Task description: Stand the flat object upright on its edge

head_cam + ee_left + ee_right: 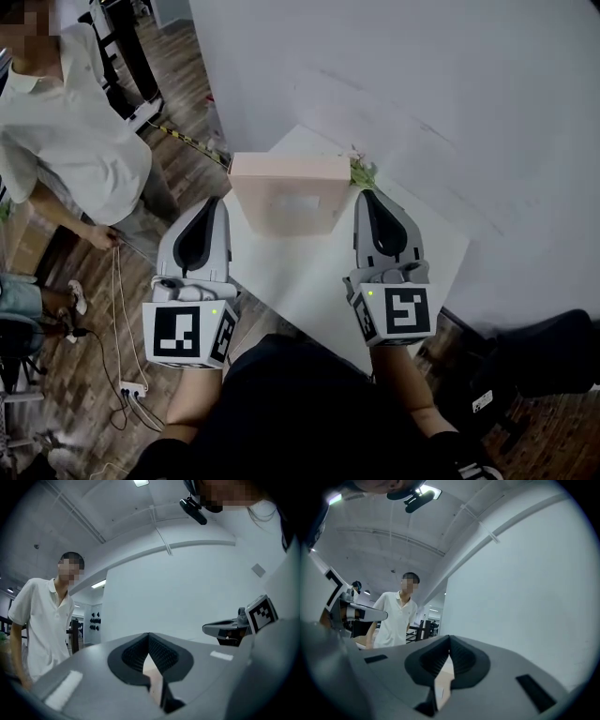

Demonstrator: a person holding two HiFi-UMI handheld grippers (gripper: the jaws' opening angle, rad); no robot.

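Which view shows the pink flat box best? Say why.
The head view: the pink flat box shows its whole face and white label, between the left gripper and right gripper. Each gripper view shows only a sliver of edge in the jaws.

We see a pale pink flat object (289,192), a lighter square on its face, over the white table (309,281). Over that table, our left gripper (215,202) and right gripper (367,193) are grey with black tops and black-and-white square markers. Left of the table, brown wood-grain floor (183,131).
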